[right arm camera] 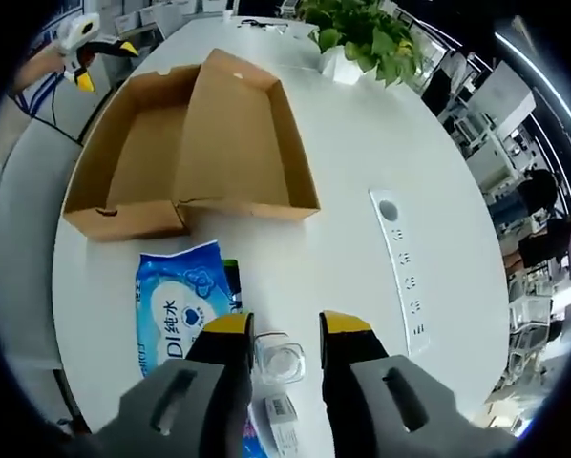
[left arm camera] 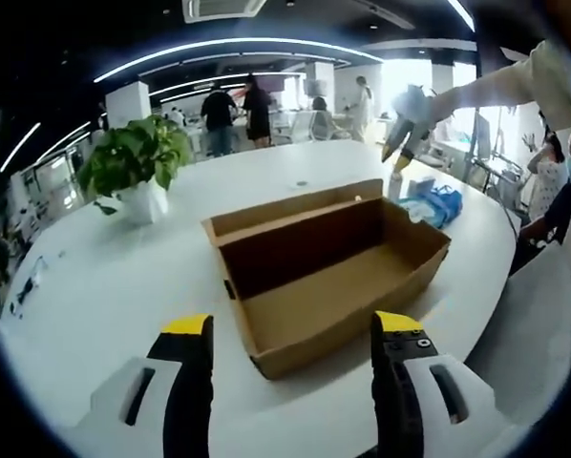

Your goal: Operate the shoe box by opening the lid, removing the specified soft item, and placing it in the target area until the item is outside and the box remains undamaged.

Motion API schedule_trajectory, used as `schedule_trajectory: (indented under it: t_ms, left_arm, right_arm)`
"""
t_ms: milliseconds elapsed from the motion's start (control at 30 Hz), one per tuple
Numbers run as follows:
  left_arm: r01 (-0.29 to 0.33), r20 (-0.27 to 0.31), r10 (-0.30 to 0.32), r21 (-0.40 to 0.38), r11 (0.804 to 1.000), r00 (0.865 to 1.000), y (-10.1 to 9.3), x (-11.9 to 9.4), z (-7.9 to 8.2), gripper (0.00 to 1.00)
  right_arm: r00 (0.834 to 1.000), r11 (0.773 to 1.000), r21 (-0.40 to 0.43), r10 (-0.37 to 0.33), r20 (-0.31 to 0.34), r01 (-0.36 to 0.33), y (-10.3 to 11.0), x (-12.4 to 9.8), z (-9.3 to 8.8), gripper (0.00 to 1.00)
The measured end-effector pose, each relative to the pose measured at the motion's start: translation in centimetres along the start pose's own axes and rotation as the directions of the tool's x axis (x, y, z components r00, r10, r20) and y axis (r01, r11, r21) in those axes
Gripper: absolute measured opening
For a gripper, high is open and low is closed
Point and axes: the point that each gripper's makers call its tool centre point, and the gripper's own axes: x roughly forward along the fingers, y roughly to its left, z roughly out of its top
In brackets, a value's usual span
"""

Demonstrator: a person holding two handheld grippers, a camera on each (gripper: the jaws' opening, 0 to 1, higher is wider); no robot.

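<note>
Already the shoe box [right arm camera: 195, 143] sits open on the white desk [right arm camera: 362, 172], its lid folded back, and it looks empty inside and unhurt. A blue soft pack [right arm camera: 176, 310] lies on the desk just outside the box, at about 6 o'clock from it in the right gripper view, so the job looks nearly done. The right claw [right arm camera: 286, 324] hangs over a small clear jar [right arm camera: 279, 363], jaws apart. The left claw [left arm camera: 292, 326] hangs in front of the box, jaws wide apart, holding nothing.
</note>
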Motion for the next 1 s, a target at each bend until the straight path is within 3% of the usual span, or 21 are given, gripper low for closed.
schedule_trajectory:
  t_ms: [400, 767, 900, 1000]
  left_arm:
    - [-0.061, -0.056, 0.055, -0.112, 0.992, 0.997, 1.7, 0.9, -1.8, 0.45]
    - [-0.117, -0.118, 0.094, -0.208, 0.971, 0.989, 2.9, 1.5, -2.8, 0.24]
    - [-0.143, -0.139, 0.111, -0.248, 0.958, 0.984, 3.5, 1.9, -3.0, 0.16]
    - [-0.148, -0.149, 0.111, -0.266, 0.953, 0.983, 3.8, 2.2, -3.2, 0.12]
  right_arm:
    - [0.998, 0.992, 0.121, -0.031, 0.050, 0.025, 0.1, 0.5, 2.5, 0.23]
    - [0.996, 0.988, 0.129, -0.088, 0.026, 0.084, -0.3, 1.6, 3.2, 0.21]
    - [0.994, 0.975, 0.204, -0.101, 0.048, 0.089, -0.6, 2.0, 4.0, 0.21]
    - [0.993, 0.949, 0.303, -0.105, 0.057, 0.083, -0.7, 2.3, 4.4, 0.22]
